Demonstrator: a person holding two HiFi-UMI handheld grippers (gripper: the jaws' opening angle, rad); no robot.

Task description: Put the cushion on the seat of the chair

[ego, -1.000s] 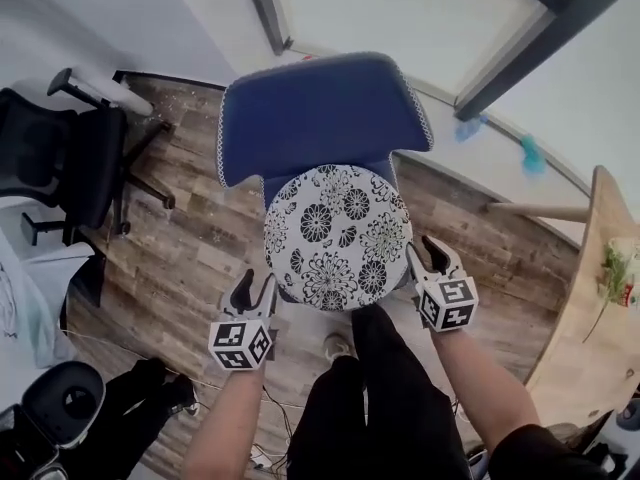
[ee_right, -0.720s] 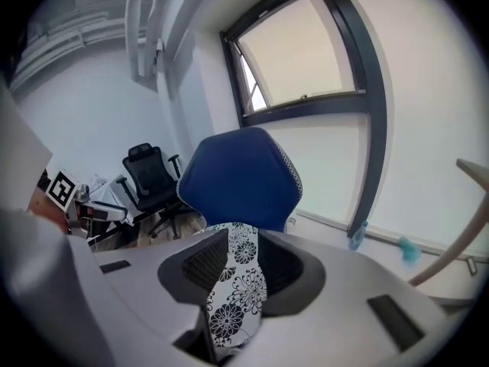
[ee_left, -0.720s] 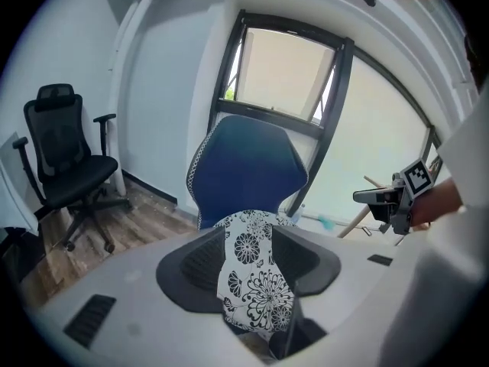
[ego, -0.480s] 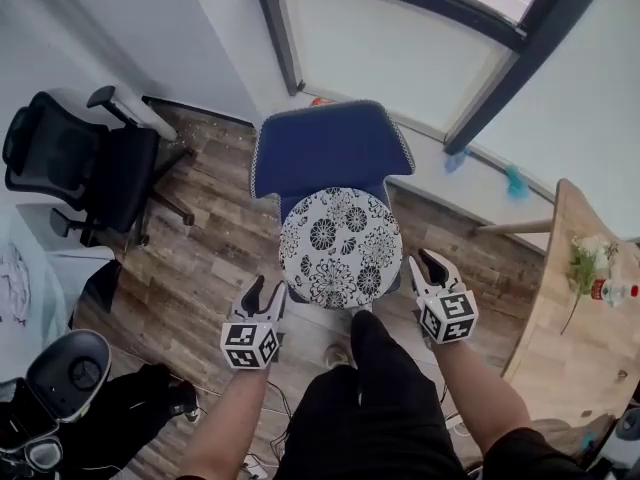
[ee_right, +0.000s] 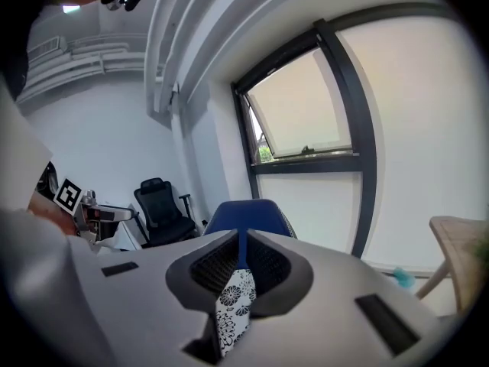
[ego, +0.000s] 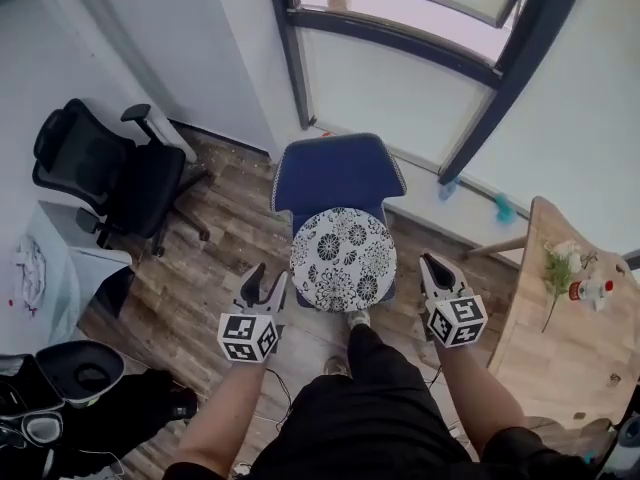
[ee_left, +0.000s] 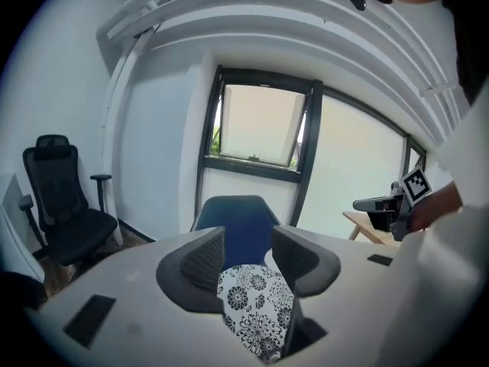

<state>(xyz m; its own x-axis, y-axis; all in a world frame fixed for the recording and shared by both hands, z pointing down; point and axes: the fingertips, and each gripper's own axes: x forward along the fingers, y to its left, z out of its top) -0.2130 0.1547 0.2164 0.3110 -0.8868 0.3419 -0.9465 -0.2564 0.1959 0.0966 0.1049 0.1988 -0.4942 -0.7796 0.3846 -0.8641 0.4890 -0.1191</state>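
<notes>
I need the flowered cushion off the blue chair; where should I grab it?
Probably the front rim of the cushion, from the near side: it lies flat on the blue chair, whose backrest closes off the far edge, while the front edge faces you.

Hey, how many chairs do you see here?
2. A blue chair stands under the window; a black office chair stands left of it by the wall. Others may be out of view.

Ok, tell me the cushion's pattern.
Black flowers on white; the cushion shows best in the head view.
</notes>
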